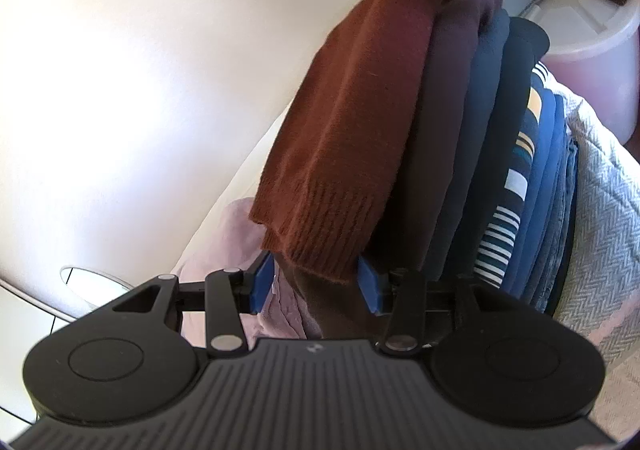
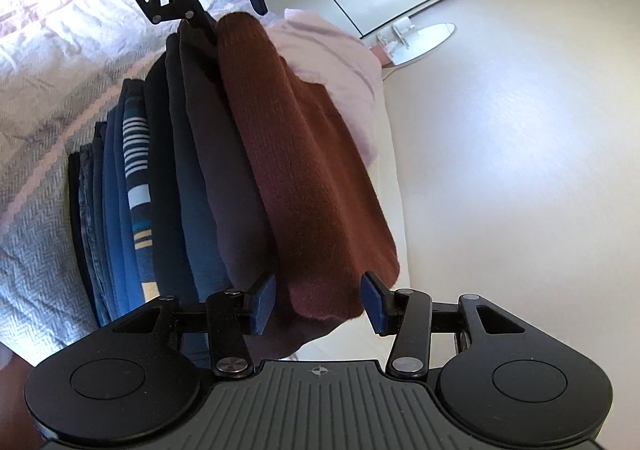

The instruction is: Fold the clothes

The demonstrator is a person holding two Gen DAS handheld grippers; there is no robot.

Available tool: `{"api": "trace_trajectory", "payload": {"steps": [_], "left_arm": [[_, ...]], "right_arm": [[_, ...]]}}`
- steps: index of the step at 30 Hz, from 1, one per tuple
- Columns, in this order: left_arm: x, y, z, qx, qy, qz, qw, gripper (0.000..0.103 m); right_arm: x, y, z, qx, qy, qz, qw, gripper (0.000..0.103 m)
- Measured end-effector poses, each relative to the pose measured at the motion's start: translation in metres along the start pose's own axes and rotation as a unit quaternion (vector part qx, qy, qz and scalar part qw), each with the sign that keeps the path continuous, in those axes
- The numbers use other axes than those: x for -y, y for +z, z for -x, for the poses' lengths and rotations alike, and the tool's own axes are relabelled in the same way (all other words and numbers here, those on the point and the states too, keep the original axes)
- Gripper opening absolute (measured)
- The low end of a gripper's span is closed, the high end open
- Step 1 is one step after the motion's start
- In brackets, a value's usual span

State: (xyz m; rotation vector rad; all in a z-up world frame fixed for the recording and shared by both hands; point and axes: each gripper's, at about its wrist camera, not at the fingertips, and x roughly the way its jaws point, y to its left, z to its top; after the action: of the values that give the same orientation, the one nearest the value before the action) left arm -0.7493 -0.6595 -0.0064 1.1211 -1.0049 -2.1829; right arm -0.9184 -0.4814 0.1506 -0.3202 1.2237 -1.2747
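Rust-brown ribbed knit sweater (image 1: 352, 121), folded, lies as the outermost layer of a stack of folded garments (image 1: 516, 177) on a grey herringbone bed cover (image 1: 600, 209). In the left wrist view the stack runs from lower centre to upper right of the frame; the sweater's long axis follows that diagonal, with its ribbed hem at lower centre.

Left gripper (image 1: 316, 282) stands at medium width, its blue pads one on each side of the ribbed hem. Whether the pads press the knit cannot be told; a gap shows on the left pad's side. The sweater lies straight ahead of this gripper, extending away along its line of sight.

In the right wrist view the stack fills the left and centre of the frame. From left to right: dark denim, blue layers, a striped navy-and-white garment (image 2: 136, 153), dark grey layers, then the sweater (image 2: 312, 169) at centre. A pale pink cloth (image 2: 340, 61) shows beyond it at upper centre.

Right gripper (image 2: 318, 300) is likewise at medium width, pads flanking the opposite end of the sweater, with a gap visible at the right pad.

Both grippers sit at opposite ends of the long axis, equally near. The scene fits either setting the folded sweater down on the stack or taking hold of it there.
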Motion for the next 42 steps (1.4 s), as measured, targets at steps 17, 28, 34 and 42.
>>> {"api": "trace_trajectory", "payload": {"steps": [17,28,34,42], "left_arm": [[0.066,0.004,0.059,-0.045,-0.031,0.261,0.9638,0.078],[0.087,-0.020,0.192,-0.049,-0.045,0.363,0.9296,0.095],[0.101,-0.029,0.228,-0.066,-0.036,0.397,0.9149,0.096],[0.111,-0.016,0.245,-0.086,-0.039,0.464,0.8809,0.096]], "right_arm": [[-0.059,-0.005,0.086,-0.019,0.015,-0.338,0.941,0.087],[-0.135,-0.002,0.173,-0.081,0.031,-0.581,0.809,0.087],[-0.154,0.011,0.202,-0.102,0.031,-0.630,0.769,0.087],[-0.157,0.012,0.220,-0.105,0.033,-0.644,0.757,0.087]]}}
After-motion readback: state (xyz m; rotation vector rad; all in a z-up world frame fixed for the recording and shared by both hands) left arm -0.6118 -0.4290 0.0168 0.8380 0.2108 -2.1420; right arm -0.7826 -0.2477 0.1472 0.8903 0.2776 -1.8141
